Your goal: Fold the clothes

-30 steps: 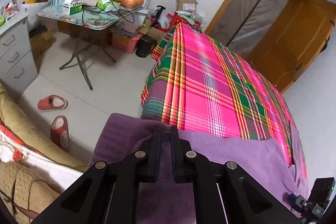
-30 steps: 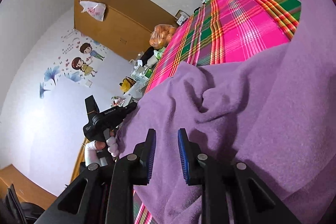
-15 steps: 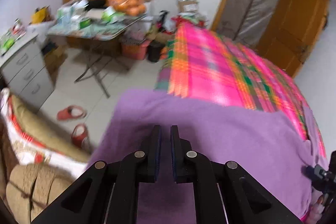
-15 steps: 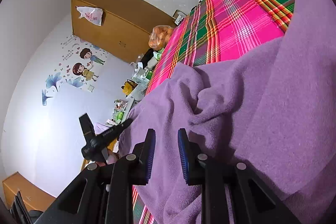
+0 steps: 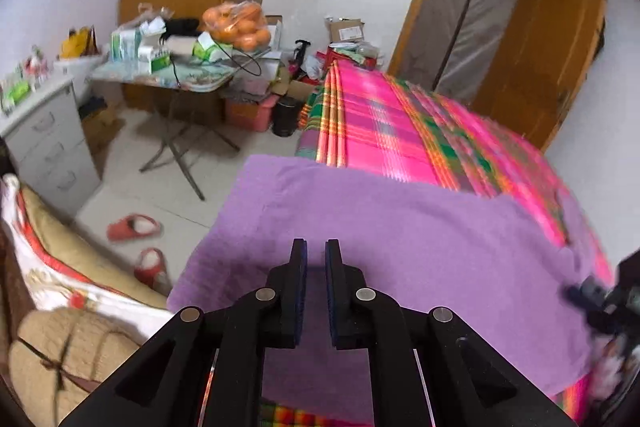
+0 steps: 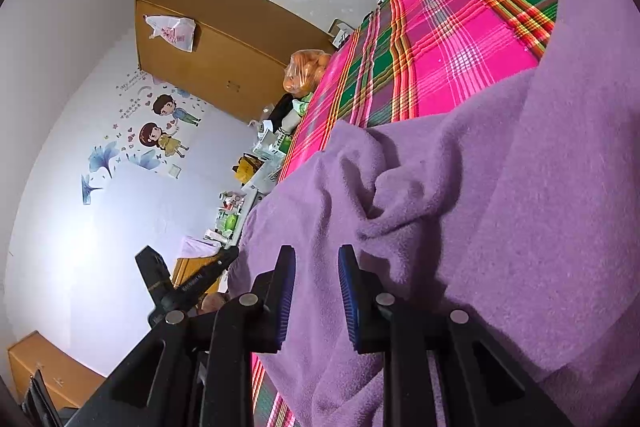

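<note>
A purple fleece cloth (image 5: 400,247) lies stretched across the near end of a bed with a pink plaid sheet (image 5: 380,131). My left gripper (image 5: 316,251) is at the cloth's left edge, its jaws nearly together with a fold of the fleece pinched in the narrow gap. In the right wrist view the same cloth (image 6: 520,207) bunches into wrinkles that run toward my right gripper (image 6: 316,259), which is shut on a thick fold. The left gripper (image 6: 224,259) also shows there at the cloth's far corner. The right gripper (image 5: 592,299) appears blurred at the cloth's right end.
Left of the bed stands a folding table (image 5: 168,79) with boxes and a bag of oranges (image 5: 236,23). A grey drawer unit (image 5: 48,143), red slippers (image 5: 134,227) and piled bedding (image 5: 60,267) sit at the left. A wooden door (image 5: 560,47) and a wardrobe (image 6: 224,47) line the walls.
My left gripper has carried its edge of the cloth sideways, pulling the fleece out flatter and wider over the bed. The right gripper has kept still with its fold.
</note>
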The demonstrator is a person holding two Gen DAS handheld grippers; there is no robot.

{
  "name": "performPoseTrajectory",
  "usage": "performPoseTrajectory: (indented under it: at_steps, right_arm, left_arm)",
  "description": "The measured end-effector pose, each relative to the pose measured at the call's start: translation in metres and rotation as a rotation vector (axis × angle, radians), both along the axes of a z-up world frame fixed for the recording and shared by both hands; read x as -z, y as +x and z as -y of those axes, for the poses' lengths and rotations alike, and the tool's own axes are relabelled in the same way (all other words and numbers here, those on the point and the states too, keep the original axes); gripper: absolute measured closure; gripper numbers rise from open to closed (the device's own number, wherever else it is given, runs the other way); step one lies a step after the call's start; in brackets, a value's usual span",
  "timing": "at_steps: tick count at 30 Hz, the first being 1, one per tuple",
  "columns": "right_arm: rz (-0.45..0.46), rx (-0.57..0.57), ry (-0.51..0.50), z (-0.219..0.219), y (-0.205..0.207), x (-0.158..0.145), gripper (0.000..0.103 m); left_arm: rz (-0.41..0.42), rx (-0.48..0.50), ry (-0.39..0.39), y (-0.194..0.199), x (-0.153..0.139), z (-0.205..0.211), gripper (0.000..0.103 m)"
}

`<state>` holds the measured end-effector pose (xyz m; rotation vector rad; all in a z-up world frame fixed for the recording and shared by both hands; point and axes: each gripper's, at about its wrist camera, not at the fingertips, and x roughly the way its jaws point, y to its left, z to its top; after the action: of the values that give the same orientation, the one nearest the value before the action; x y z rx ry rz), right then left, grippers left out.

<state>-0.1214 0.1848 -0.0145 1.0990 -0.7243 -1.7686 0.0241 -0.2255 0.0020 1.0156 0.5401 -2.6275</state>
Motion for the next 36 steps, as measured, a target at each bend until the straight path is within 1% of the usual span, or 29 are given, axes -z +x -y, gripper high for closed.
performPoseTrajectory:
  at_steps: [1, 2, 3, 5, 8, 11, 12, 15, 19, 21, 25, 28, 30, 32, 34, 36]
  right_arm:
    - [0.000, 0.000, -0.001, 0.000, 0.000, 0.000, 0.080]
    - [0.003, 0.001, -0.004, -0.001, 0.000, 0.001, 0.080]
    - [0.004, 0.001, -0.007, -0.001, 0.000, 0.001, 0.080]
    - [0.005, 0.002, -0.009, -0.001, 0.000, 0.001, 0.080]
    - [0.006, 0.002, -0.011, -0.002, 0.000, 0.002, 0.080]
    - [0.007, 0.002, -0.013, -0.002, -0.001, 0.003, 0.080]
    - [0.008, 0.003, -0.014, -0.002, -0.001, 0.003, 0.080]
    - [0.009, 0.003, -0.016, -0.002, 0.000, 0.003, 0.080]
    - [0.015, 0.003, -0.024, -0.003, -0.001, 0.004, 0.080]
    - [0.018, 0.003, -0.029, -0.003, -0.002, 0.005, 0.080]
    - [0.027, 0.004, -0.040, -0.004, -0.003, 0.005, 0.080]
    - [0.032, 0.005, -0.050, -0.004, -0.004, 0.006, 0.080]
    - [0.036, 0.005, -0.059, -0.005, -0.003, 0.007, 0.080]
    - [0.041, 0.006, -0.087, -0.007, -0.004, 0.008, 0.078]
    - [0.043, 0.014, -0.128, -0.013, -0.005, 0.009, 0.075]
    - [0.051, 0.033, -0.167, -0.020, -0.006, 0.010, 0.073]
  left_arm:
    - [0.016, -0.016, 0.039, -0.001, 0.006, 0.007, 0.094]
    - [0.004, -0.028, 0.078, 0.001, 0.007, 0.013, 0.094]
    - [0.000, -0.035, 0.076, 0.002, 0.005, 0.015, 0.094]
    - [0.022, -0.027, 0.029, 0.000, -0.001, 0.005, 0.094]
    - [0.004, 0.045, 0.020, -0.011, -0.016, -0.016, 0.094]
    - [-0.014, 0.110, -0.023, -0.028, -0.029, -0.037, 0.094]
    - [-0.008, 0.137, -0.032, -0.038, -0.031, -0.046, 0.094]
    - [0.033, 0.220, -0.066, -0.075, -0.029, -0.072, 0.094]
    - [0.111, 0.299, -0.096, -0.116, -0.011, -0.095, 0.094]
    - [0.100, 0.304, -0.115, -0.125, -0.003, -0.097, 0.093]
    - [0.099, 0.270, -0.070, -0.117, -0.005, -0.092, 0.093]
    - [0.051, 0.297, -0.056, -0.091, -0.018, -0.108, 0.093]
    - [0.008, 0.327, -0.063, -0.080, -0.025, -0.124, 0.093]
    - [-0.021, 0.344, -0.092, -0.078, -0.027, -0.136, 0.093]
    - [0.017, 0.347, -0.102, -0.087, -0.014, -0.143, 0.093]
    - [0.067, 0.344, -0.084, -0.095, -0.005, -0.141, 0.093]
